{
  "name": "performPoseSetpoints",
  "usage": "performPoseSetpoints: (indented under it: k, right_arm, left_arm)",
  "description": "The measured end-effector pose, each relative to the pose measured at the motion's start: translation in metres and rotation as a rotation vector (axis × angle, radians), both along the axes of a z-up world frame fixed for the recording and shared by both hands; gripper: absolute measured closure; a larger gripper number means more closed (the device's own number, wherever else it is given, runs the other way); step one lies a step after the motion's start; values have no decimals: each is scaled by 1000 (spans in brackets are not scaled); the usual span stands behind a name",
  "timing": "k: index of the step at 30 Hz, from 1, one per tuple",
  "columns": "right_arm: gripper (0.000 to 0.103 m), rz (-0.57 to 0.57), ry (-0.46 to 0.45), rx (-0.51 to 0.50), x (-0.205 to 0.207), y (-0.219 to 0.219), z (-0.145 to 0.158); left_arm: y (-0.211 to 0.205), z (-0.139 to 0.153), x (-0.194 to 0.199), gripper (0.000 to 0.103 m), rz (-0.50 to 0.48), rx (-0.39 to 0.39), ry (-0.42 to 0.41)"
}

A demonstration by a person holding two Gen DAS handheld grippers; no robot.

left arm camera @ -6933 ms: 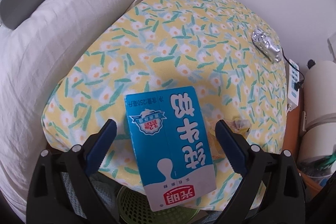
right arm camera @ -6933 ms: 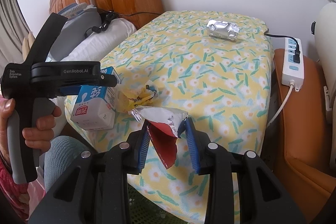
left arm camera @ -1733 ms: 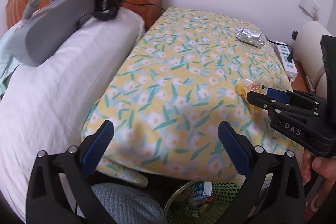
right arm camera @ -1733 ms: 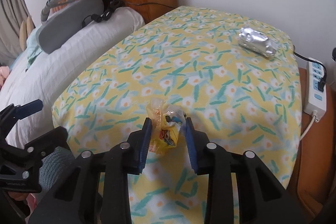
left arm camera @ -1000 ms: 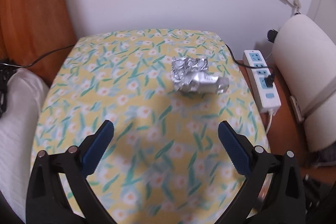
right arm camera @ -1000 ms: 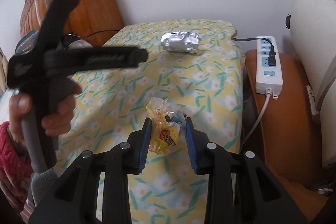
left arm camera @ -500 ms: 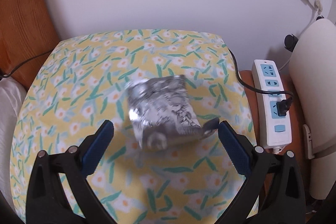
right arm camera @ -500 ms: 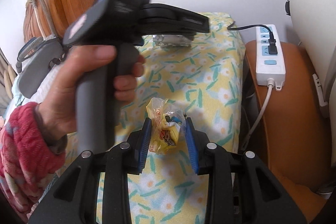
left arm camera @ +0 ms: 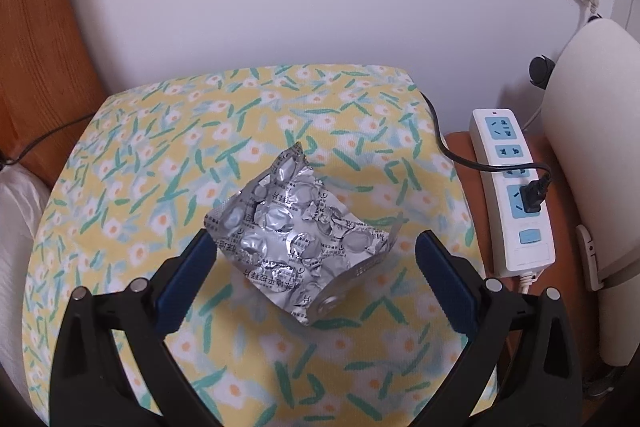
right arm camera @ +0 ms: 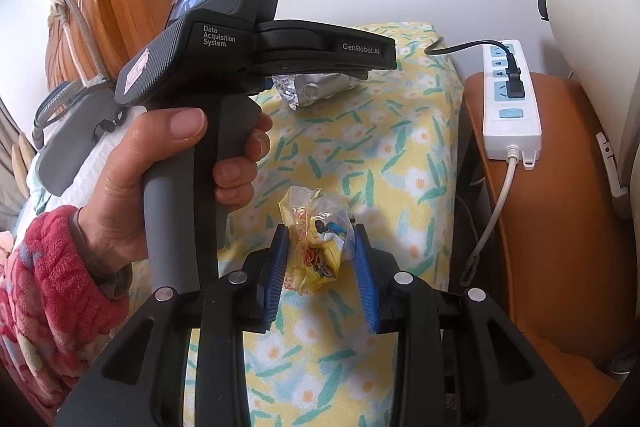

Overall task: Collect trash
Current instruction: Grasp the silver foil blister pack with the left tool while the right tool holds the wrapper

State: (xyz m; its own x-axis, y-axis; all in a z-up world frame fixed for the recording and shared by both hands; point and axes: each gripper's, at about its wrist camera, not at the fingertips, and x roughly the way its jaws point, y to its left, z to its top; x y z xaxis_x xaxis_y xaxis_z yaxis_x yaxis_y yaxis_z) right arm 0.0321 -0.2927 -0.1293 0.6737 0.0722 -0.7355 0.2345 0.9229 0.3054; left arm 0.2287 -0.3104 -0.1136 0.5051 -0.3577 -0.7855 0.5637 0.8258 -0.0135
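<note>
**A:** Since that crumpled foil blister pack (left arm camera: 298, 241) has no weight to it, how do you mean to take it?

**B:** Lightly, I'd judge. It looks thin and springy, with sharp creased corners, and its slick foil face may skid on my pads. It lies on the flowered cloth of the table (left arm camera: 168, 131), between the blue fingers of my left hand-held gripper (left arm camera: 316, 273), whose jaws stand wide and do not press on it. I'd close across its middle, where the sheet bulges highest, not on the curled corner nearest me, which I think would simply fold away.

**A:** And your other one?

**B:** My right hand-held gripper (right arm camera: 320, 269) is clamped on a small yellow-and-clear candy wrapper (right arm camera: 316, 239), held above the cloth. That one is soft film; it crushes but won't slip much.

**A:** What differs from a moment back?

**B:** A second ago the blister pack sat well ahead of my left jaws, near the far edge of the table. Now it fills the gap between them. The right grip on the wrapper is unchanged, and my left hand (right arm camera: 160, 167) on its grey handle now crowds the right view.
</note>
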Motion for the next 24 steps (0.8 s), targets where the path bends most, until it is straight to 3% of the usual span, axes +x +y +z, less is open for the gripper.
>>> performPoseSetpoints:
  k: [10,15,24]
  right_arm:
    - [70,2,0,12,-2,-2,-1]
    - [70,1,-3,19,-1,-3,-3]
    - [70,2,-9,35,-3,-9,-6]
  left_arm:
    - [7,1,-9,8,-43,-2,-25]
    - [17,1,-1,8,17,-34,54]
    - [3,1,3,8,125,-30,91]
